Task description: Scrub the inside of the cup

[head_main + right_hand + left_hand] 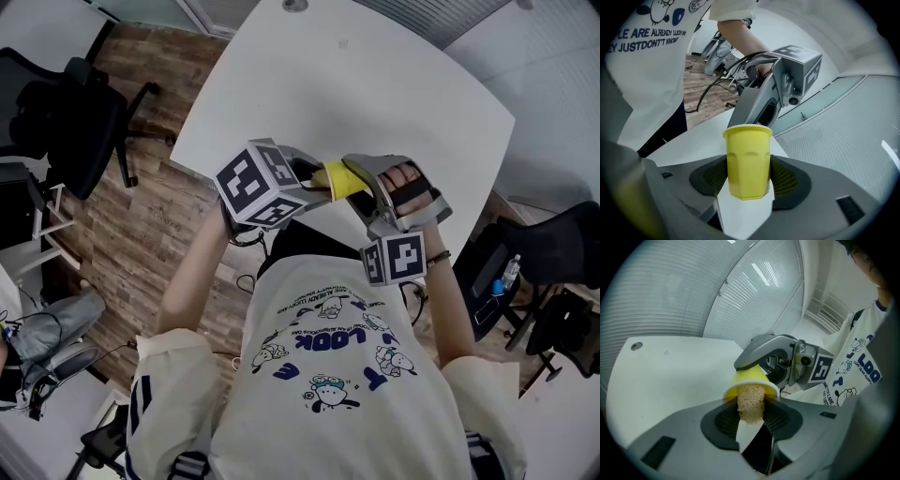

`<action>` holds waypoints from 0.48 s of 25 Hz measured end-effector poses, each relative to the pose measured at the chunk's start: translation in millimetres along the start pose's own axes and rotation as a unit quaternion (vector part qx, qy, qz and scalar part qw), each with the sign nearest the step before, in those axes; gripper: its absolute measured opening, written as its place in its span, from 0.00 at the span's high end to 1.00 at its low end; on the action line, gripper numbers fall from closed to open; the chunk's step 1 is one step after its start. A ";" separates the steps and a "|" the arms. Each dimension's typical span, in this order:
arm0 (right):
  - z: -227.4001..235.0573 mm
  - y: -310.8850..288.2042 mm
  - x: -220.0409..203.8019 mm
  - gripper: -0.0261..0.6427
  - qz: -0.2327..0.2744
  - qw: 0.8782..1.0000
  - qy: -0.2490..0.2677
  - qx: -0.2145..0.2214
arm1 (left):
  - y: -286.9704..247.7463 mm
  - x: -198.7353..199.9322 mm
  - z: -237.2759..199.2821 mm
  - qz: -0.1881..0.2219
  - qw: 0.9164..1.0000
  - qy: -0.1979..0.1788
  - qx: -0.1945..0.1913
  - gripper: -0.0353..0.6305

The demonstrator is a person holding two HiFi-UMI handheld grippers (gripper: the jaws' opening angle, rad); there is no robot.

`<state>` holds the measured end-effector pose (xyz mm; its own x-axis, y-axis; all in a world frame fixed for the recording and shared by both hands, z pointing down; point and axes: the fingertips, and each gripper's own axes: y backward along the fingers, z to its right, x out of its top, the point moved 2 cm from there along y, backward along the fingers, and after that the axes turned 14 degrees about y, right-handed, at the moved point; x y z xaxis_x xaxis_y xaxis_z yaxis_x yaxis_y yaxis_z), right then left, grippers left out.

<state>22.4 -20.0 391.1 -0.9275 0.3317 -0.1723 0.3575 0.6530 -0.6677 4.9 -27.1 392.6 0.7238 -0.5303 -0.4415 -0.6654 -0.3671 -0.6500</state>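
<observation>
In the right gripper view a yellow plastic cup (pixel 747 161) is clamped by its sides, my right gripper (pixel 747 177) shut on it. The cup's mouth faces my left gripper (pixel 774 96). In the left gripper view a tan sponge (pixel 750 403) sits pinched between the pads, my left gripper (pixel 751 414) shut on it. The sponge's far end pokes into the cup's rim (pixel 751 380). From the head view both grippers meet over the table's near edge, the left gripper (pixel 302 185) and right gripper (pixel 364 190) on either side of the cup (pixel 340 178).
The white table (pixel 375 84) stretches ahead of the person. A black office chair (pixel 66 122) stands on the wood floor at the left. A second chair (pixel 553 253) and a bottle (pixel 509 272) are at the right.
</observation>
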 end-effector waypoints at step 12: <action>-6.0 -4.7 -2.9 0.57 0.031 0.996 -0.064 0.053 | -4.8 -0.7 -3.8 -0.016 0.998 -0.037 0.050 0.72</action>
<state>24.1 -20.0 399.1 -0.9131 0.2752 -0.3009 0.4065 0.5565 -0.7246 7.0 -27.9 398.4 0.7580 -0.4601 -0.4623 -0.6234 -0.3027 -0.7209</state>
